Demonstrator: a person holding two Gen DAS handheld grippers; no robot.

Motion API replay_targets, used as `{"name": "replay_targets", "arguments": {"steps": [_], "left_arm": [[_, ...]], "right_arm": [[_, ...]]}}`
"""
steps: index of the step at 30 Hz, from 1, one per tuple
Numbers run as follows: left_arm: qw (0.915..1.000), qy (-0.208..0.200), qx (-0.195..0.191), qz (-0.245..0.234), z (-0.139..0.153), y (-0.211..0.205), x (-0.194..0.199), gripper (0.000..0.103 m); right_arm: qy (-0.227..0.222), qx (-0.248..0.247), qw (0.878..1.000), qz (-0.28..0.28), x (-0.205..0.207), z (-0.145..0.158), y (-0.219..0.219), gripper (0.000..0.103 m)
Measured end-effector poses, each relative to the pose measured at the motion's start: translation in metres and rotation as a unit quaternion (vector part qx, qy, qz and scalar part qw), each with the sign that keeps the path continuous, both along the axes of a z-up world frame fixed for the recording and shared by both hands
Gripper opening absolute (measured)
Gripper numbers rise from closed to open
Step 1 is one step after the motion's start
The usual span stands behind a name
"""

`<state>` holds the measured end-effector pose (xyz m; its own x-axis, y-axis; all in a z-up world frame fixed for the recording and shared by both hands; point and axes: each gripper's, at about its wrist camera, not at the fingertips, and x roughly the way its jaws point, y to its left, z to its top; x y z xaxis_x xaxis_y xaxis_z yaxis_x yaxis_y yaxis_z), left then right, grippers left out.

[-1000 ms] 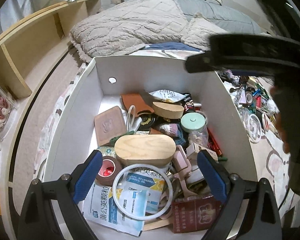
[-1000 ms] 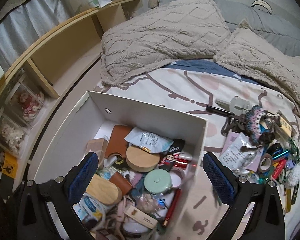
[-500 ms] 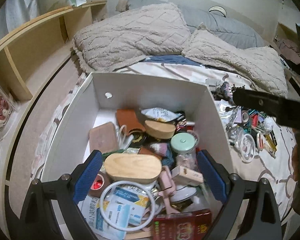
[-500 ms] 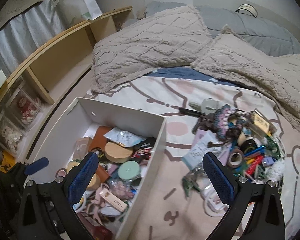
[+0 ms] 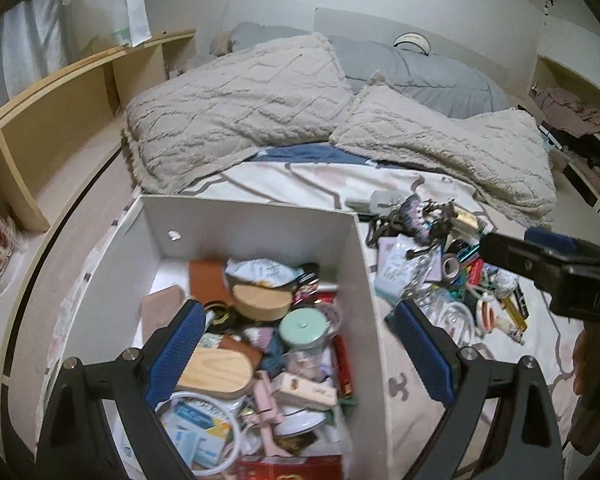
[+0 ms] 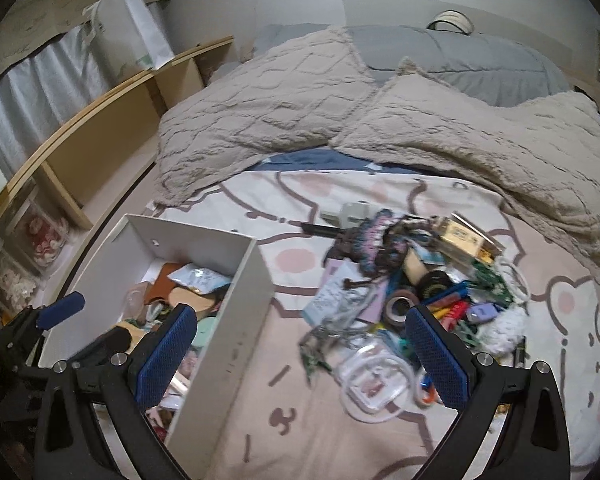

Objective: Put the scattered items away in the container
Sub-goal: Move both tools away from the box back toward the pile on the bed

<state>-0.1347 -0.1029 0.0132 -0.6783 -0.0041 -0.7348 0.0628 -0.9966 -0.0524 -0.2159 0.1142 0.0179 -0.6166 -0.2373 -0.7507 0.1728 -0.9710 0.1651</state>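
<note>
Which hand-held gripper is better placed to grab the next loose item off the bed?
Right. The right hand-held gripper is open, over the pile of loose items, while the left hand-held gripper, also open, hangs over the white box.

**Both grippers pull back from the box**

We have drawn the left gripper back, so the white box sits lower in its view and the bedspread shows beyond it. Our right gripper, once over the box, now hangs over the scattered pile on the bedspread, jaws empty and wide.
</note>
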Motion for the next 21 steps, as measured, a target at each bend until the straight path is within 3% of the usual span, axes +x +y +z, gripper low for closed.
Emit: {"name": "replay_targets", "arguments": {"steps": [21], "left_arm": [[0.9997, 0.013, -0.007, -0.021, 0.006, 0.065, -0.02, 0.096]], "right_arm": [[0.007, 0.008, 0.997, -0.079, 0.018, -0.003, 0.105, 0.103]]}}
